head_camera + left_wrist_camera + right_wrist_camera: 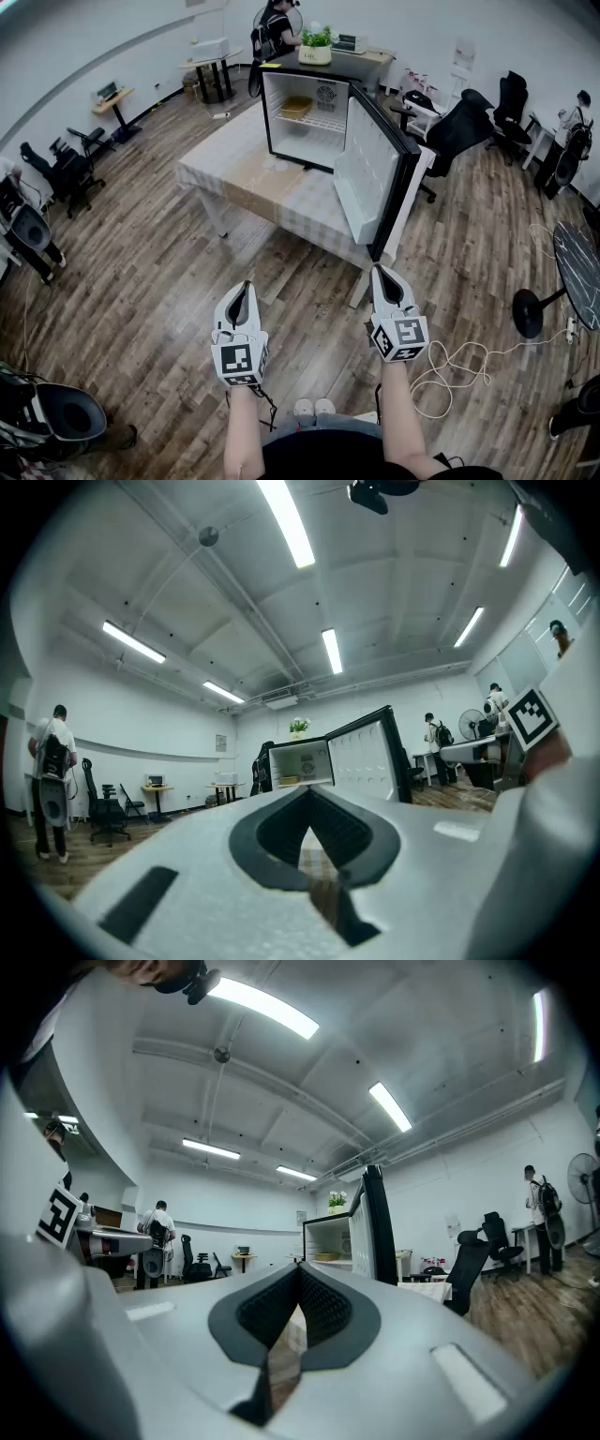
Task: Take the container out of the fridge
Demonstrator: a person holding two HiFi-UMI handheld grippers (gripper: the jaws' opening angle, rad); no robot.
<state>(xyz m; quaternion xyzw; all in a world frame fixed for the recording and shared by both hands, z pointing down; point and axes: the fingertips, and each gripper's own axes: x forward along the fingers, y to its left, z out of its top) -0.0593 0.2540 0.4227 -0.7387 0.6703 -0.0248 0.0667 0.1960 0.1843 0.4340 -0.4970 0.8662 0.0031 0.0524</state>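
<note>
Facing the open fridge point(309, 75), we carry the left gripper point(246, 287) and right gripper point(380, 272) pinched together, empty. The container point(296, 106) sits well ahead, leftward on the upper shelf point(323, 120). The door point(370, 178) fronts the right gripper, so the left seems better placed.

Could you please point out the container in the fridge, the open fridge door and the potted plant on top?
container point(296, 106), head view, on its visible middle.
fridge door point(370, 173), head view, middle of its white inner face.
potted plant point(317, 37), head view, on its leaves.
</note>
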